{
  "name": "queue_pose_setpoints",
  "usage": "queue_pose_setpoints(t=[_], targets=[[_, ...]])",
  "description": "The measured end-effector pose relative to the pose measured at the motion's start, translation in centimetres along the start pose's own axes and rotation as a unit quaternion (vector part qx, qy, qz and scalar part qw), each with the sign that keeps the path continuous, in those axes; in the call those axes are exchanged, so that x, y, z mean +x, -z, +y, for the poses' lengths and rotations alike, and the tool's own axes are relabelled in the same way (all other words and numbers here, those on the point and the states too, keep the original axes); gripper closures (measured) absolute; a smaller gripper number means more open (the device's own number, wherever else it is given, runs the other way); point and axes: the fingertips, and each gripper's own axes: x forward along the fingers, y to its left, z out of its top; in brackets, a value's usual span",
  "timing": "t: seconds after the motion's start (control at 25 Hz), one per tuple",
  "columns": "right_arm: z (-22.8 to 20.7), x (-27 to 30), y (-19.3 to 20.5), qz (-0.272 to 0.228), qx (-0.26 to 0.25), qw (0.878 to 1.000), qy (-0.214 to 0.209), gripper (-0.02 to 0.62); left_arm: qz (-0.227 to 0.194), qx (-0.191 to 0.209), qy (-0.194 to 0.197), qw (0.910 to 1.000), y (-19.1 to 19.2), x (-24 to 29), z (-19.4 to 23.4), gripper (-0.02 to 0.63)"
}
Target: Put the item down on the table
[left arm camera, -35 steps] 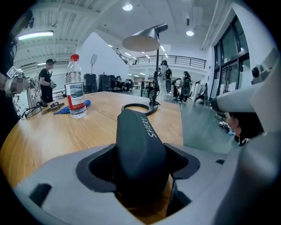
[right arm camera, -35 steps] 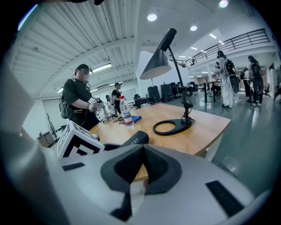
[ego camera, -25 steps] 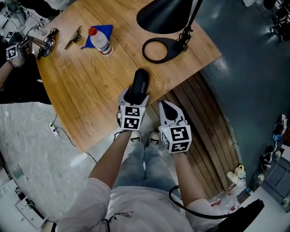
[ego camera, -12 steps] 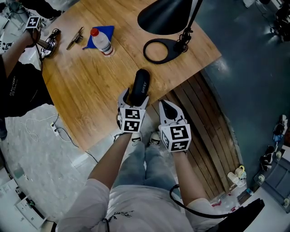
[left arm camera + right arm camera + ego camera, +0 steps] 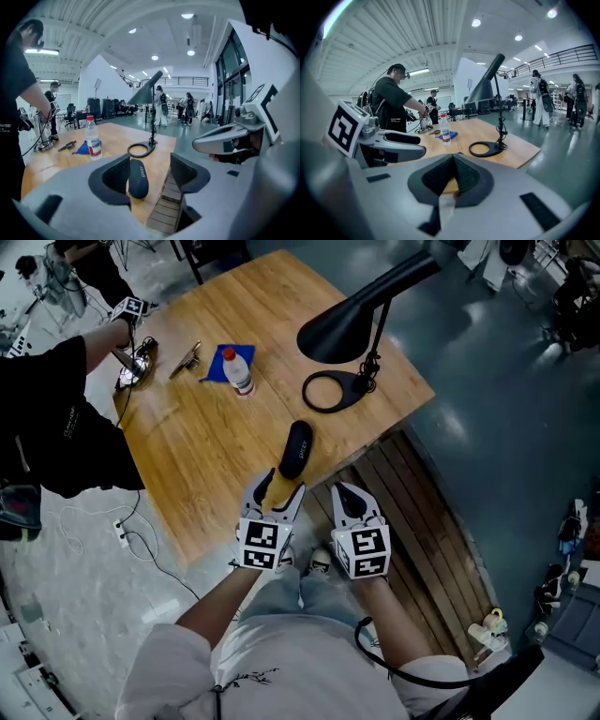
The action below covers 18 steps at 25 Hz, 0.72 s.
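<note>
A smooth, black, pill-shaped case (image 5: 298, 448) with pale lettering along its side is lying flat on the pale wood-grain tabletop (image 5: 206, 442), close to the near edge. The left gripper (image 5: 275, 491) is hovering just behind it. Its dark ribbed fingers (image 5: 117, 176) are standing apart and have just been closing a little. They are not pressing on anything. The case's near end is sitting just ahead of the fingertips, showing in the gap closer to the left finger and touching neither. The right gripper (image 5: 345, 495) is hanging beside the left one, off the tabletop's edge and over brown slatted boards (image 5: 412, 512). Its ribbed fingers (image 5: 440, 176) are meeting at the tips with nothing between them.

Counting across the tabletop, I am seeing one case, one matte black lamp (image 5: 366, 301) with a cone shade and a ring-shaped base, one clear plastic bottle (image 5: 237, 369) with a red cap standing on one blue cloth (image 5: 214, 367), and one small brassy metal tool (image 5: 185, 360). A second person in a black shirt (image 5: 56, 418) is working at the far left corner.
</note>
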Motion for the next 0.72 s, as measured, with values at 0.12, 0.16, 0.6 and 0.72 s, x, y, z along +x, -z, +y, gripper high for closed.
queue_pose_setpoints(t=[0.12,0.16,0.6,0.72], targets=[[1.3,-3.1,-2.4,-0.022,0.000,1.000,0.009,0.594,-0.033,-0.009,-0.007,0.9994,-3.2,-3.8,-1.0,0.417],[1.7,-4.2,-3.1,-0.031,0.004,0.999,0.012,0.594,-0.042,-0.013,-0.012,0.9989,-4.1,-5.0,-1.2,0.453],[4.7,-10.0,-6.3,-0.076,0.015,0.997,0.026,0.594,-0.073,-0.041,-0.046,0.9954,-6.2,-11.6,-4.1,0.600],[5.3,-10.5,-7.0,-0.085,0.007,0.996,0.026,0.594,-0.079,-0.041,-0.048,0.9949,-6.9,-11.8,-4.3,0.600]])
